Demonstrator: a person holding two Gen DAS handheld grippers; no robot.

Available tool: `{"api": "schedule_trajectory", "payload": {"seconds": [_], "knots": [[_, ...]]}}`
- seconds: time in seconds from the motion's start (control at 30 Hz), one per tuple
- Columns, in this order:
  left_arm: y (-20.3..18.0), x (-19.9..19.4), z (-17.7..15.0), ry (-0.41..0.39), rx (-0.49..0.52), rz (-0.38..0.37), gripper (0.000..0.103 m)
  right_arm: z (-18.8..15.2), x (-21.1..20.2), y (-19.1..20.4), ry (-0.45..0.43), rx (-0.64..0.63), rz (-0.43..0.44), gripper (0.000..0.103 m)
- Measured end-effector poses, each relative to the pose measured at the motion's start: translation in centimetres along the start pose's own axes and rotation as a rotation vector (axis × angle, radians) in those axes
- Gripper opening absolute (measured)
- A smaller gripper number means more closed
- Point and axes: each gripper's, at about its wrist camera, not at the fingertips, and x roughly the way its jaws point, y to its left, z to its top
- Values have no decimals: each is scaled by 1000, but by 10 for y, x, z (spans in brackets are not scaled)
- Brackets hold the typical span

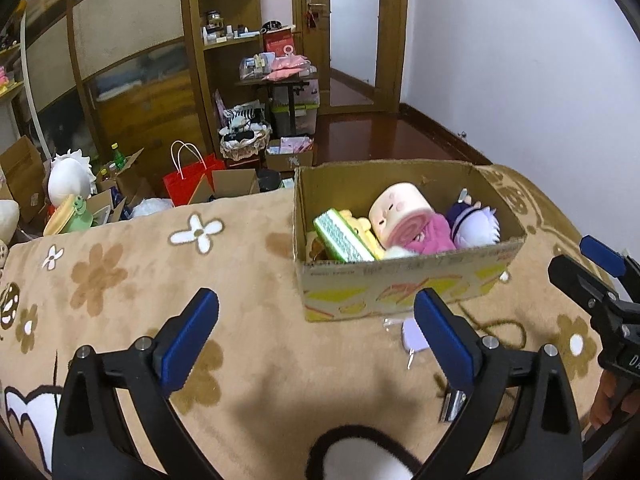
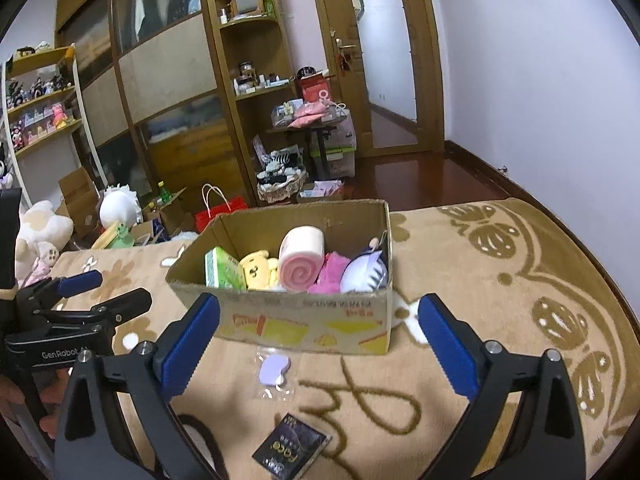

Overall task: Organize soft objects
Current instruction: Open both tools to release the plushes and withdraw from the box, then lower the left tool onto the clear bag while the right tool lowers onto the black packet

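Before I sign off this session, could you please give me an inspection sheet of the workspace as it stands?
Surface: beige flower-patterned blanket.
Job's things: cardboard box holds green sponge toy, yellow plush, pink roll plush, magenta plush, purple-white plush.
Clutter: bagged lilac item and dark sachet in front of the box.
Grippers: left gripper and right gripper open, empty.
Cables: nothing seen.
Surroundings: wardrobe, shelves, floor boxes.
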Motion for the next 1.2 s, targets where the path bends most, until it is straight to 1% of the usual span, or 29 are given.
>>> {"api": "schedule_trajectory", "payload": {"seconds": [0.23, 0.47, 0.77, 0.9, 1.2], "knots": [[-1, -1, -8, 24, 0, -2, 97, -13, -4, 8, 28, -34, -24, 103], [-5, 7, -11, 53, 17, -11, 97, -27, 8, 6, 85, -19, -25, 103], [-12, 34, -12, 109, 23, -51, 97, -46, 32, 3, 169, -12, -22, 103], [-16, 51, -14, 159, 21, -84, 97, -54, 43, 4, 212, -10, -16, 103], [-28, 85, -21, 231, 20, -149, 97, -68, 67, 4, 318, 2, 11, 103]]}}
